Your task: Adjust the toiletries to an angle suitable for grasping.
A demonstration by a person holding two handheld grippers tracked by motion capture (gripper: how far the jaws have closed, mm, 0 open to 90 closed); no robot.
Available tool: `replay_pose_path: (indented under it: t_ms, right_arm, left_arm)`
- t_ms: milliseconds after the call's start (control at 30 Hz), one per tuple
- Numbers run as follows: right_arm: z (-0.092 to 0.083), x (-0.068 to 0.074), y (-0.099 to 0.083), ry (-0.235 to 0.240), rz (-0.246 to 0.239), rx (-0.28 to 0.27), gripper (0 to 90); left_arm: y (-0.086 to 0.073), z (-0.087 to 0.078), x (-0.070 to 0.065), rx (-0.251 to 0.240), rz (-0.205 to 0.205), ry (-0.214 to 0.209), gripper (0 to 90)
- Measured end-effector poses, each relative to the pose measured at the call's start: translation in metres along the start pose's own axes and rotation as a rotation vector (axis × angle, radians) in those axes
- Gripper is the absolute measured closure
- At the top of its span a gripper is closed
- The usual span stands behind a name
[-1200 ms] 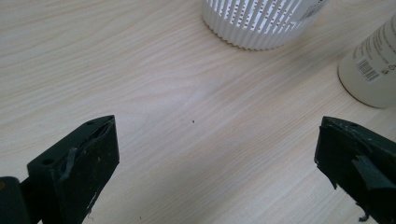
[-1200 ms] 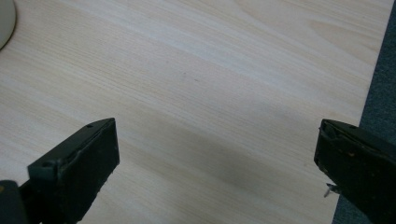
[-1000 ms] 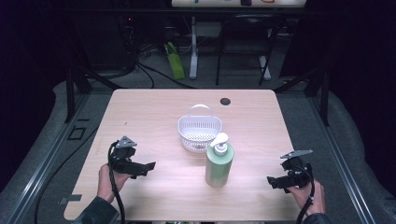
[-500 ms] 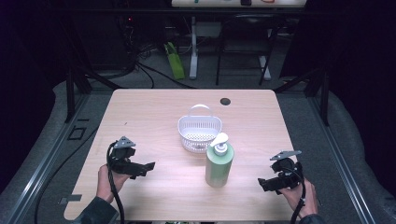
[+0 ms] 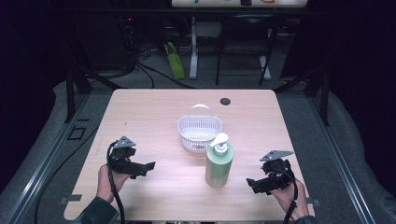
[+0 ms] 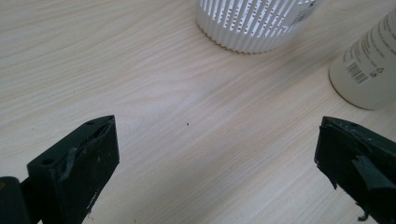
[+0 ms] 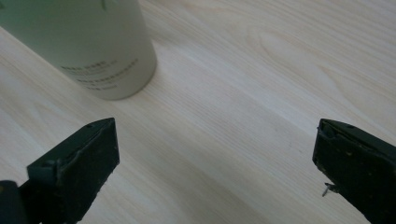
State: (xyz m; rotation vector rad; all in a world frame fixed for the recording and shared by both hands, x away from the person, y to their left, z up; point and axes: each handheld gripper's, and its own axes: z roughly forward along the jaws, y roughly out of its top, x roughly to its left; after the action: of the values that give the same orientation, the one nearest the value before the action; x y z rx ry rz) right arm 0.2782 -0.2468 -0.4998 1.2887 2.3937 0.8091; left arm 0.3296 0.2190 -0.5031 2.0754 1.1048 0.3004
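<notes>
While the high view takes in the whole table [image 5: 154, 116], its gripper jaws are small and dark, so their spread is hard to read there. The left gripper [image 5: 142, 168] sits at about 8 o'clock on the tabletop, held in a hand [image 5: 108, 182], aimed toward 3 o'clock at the bottle [image 5: 218, 163]. The right gripper [image 5: 254, 183] sits at about 4 o'clock, aimed toward 9 o'clock at the same bottle. The bottle stands upright, long axis vertical, just below the table's centre, its pump nozzle turned toward 2 o'clock. A basket [image 5: 199, 130] stands just beyond it at 12 o'clock.

From the left gripper view, the jaws are spread wide with bare wood between them, holding nothing; the basket is cut off at 12 o'clock and the bottle's base at 2 o'clock.

From the right gripper view, the jaws are likewise spread wide and empty; the bottle's lower body stands at 11 o'clock, top cut off, print too blurred to read.
</notes>
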Motion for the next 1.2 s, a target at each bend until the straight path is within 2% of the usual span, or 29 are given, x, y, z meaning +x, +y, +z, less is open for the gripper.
replay_pose_path:
  t_ms: [300, 1200]
  right_arm:
    - [-0.002, 0.02, 0.014, 0.044, -0.056, -0.037, 0.0]
    - [-0.006, 0.053, 0.039, 0.136, -0.108, -0.126, 0.0]
  left_arm:
    - [0.0, -0.001, 0.0, -0.001, -0.002, -0.002, 0.0]
    - [0.0, 0.0, -0.001, -0.002, -0.001, 0.001, 0.0]
